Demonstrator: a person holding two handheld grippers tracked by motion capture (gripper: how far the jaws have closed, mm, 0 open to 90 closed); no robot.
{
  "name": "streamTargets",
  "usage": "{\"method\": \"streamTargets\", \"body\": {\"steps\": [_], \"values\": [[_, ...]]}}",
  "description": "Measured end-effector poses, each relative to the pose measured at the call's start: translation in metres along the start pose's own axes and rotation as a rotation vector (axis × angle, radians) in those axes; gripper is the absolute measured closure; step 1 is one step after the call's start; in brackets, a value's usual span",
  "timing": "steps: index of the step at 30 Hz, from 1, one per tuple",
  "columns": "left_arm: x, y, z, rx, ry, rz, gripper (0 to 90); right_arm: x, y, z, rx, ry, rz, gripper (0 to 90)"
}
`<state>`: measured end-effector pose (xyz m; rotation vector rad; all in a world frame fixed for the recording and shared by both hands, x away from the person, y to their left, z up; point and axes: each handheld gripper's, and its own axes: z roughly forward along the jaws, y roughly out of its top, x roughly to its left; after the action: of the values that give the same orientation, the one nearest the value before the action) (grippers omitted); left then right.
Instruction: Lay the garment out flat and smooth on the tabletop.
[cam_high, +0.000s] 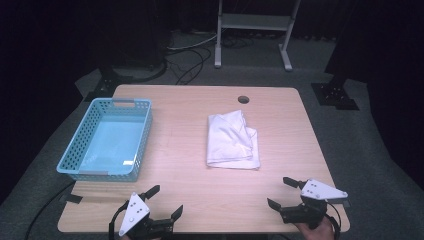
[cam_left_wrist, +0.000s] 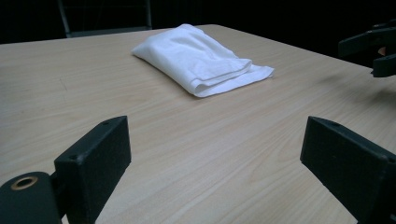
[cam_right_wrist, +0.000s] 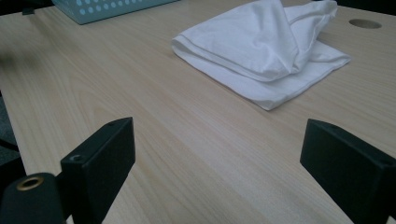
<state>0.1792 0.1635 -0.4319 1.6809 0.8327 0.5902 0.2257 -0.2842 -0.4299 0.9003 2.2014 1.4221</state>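
Note:
A folded white cloth (cam_high: 232, 140) lies on the wooden table (cam_high: 195, 165), right of its middle; the same cloth (cam_left_wrist: 201, 58) appears ahead in the left gripper view and the cloth (cam_right_wrist: 266, 51) in the right gripper view. My left gripper (cam_high: 166, 201) rests near the front edge at the left, jaws wide apart with nothing between them, as its own view shows (cam_left_wrist: 215, 163). My right gripper (cam_high: 282, 193) sits at the front right, also open and empty (cam_right_wrist: 217, 163). Both are well short of the cloth.
A light blue plastic basket (cam_high: 72, 160) stands empty at the table's left side. A round cable hole (cam_high: 243, 99) is near the far edge. Beyond the table are a white metal stand (cam_high: 252, 30), cables on the floor and dark curtains.

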Motion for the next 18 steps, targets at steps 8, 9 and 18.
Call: {"method": "streamTargets", "body": {"steps": [8,9,18], "values": [[-0.002,0.0,0.002,0.008,-0.002,0.012,8.0,0.0,0.003,0.01,0.02,0.031,0.011,9.7],[-0.002,0.0,0.003,0.012,-0.003,0.016,8.0,0.001,0.007,0.013,0.029,0.028,0.007,9.7],[0.002,0.0,0.001,0.007,-0.005,0.003,8.0,-0.014,0.054,0.054,0.094,0.023,-0.017,9.7]]}}
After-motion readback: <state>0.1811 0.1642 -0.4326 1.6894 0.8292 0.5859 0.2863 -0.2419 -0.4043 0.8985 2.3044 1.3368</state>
